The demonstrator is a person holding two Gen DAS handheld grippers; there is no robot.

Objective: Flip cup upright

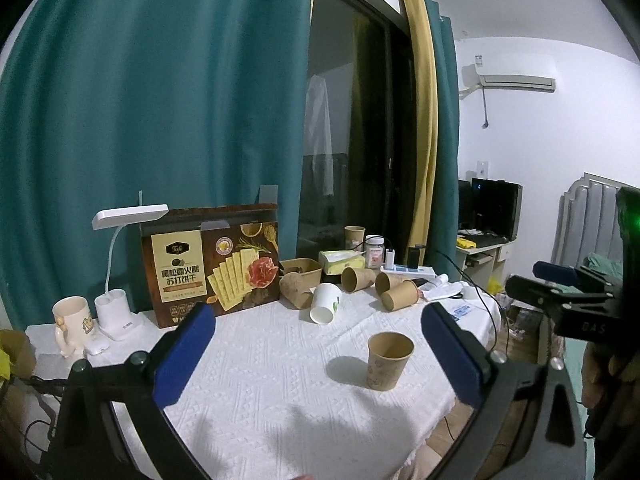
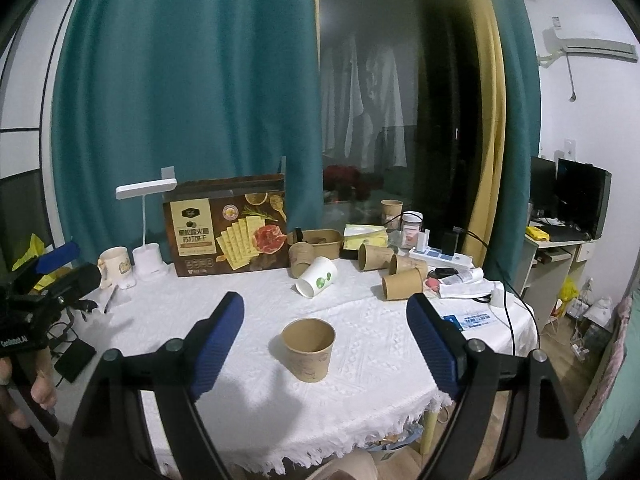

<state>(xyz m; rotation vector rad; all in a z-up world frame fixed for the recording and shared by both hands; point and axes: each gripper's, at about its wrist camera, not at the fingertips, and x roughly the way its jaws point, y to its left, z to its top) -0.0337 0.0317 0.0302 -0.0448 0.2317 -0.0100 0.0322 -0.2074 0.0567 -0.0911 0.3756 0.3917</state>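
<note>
Standing upright already: brown cup on white-clothed surface, mouth up, flip looks done.
Both grippers, right & left, fingers spread wide, gripping nothing, held back off cup; farther off, tipped cups near cracker box, likely waiting.

The upright cup stands on the table, before the tipped cups and cracker box behind

Seven paper cups, one mug
</note>
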